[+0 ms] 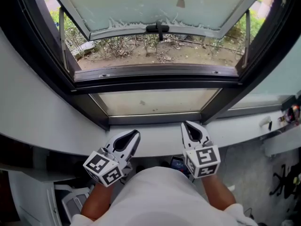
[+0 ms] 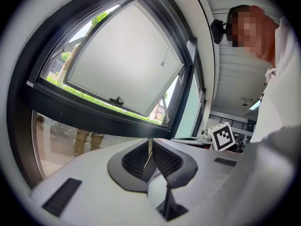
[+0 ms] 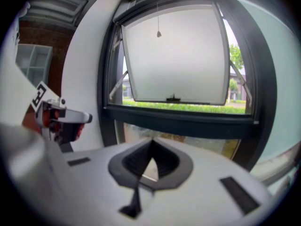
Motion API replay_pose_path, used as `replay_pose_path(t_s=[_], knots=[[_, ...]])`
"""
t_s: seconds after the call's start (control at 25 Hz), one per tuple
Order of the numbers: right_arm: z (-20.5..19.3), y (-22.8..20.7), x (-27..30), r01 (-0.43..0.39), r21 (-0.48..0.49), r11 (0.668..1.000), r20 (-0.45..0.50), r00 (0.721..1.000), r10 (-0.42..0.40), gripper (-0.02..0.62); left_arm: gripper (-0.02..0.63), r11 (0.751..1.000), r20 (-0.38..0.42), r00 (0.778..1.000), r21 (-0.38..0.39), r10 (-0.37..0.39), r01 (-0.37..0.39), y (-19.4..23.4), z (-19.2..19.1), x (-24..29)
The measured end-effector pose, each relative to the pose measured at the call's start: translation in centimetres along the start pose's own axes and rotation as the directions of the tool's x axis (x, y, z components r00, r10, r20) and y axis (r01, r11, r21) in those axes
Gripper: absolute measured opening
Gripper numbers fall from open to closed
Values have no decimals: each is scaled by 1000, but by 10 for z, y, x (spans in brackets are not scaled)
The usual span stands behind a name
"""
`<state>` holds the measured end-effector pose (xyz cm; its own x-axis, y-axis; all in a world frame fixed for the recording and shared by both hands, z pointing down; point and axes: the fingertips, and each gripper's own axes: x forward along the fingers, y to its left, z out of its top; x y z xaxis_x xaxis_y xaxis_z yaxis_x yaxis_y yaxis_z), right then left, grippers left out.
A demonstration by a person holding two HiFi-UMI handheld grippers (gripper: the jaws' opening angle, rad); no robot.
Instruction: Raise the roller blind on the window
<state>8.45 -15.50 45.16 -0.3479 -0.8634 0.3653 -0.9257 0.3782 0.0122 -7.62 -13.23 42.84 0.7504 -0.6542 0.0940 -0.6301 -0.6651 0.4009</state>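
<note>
1. Head view: the left gripper and right gripper sit low by the person's torso, at the near edge of the white sill. The roller blind appears to cover the tilted-out sash, far ahead of and above both claws. Its pull knob hangs in front of it.
2. Left gripper view: the jaws are together but for a sliver, with nothing between them. The blind lies ahead, up and left of the tips.
3. Right gripper view: the jaws are pressed together and empty. The knob hangs high, almost straight above the tips.
4. Judgement: the reach has not begun. Next, a claw must rise, part its jaws and close on the knob or cord.
</note>
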Motion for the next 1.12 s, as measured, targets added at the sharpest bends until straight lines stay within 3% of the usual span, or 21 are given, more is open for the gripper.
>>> replay_pose_path(t_s=[1.12], knots=[[-8,3,1,0,-28,1000,-38,999,-1,21,43,1000,-11,1000,3,-15,15,0,-1,1]])
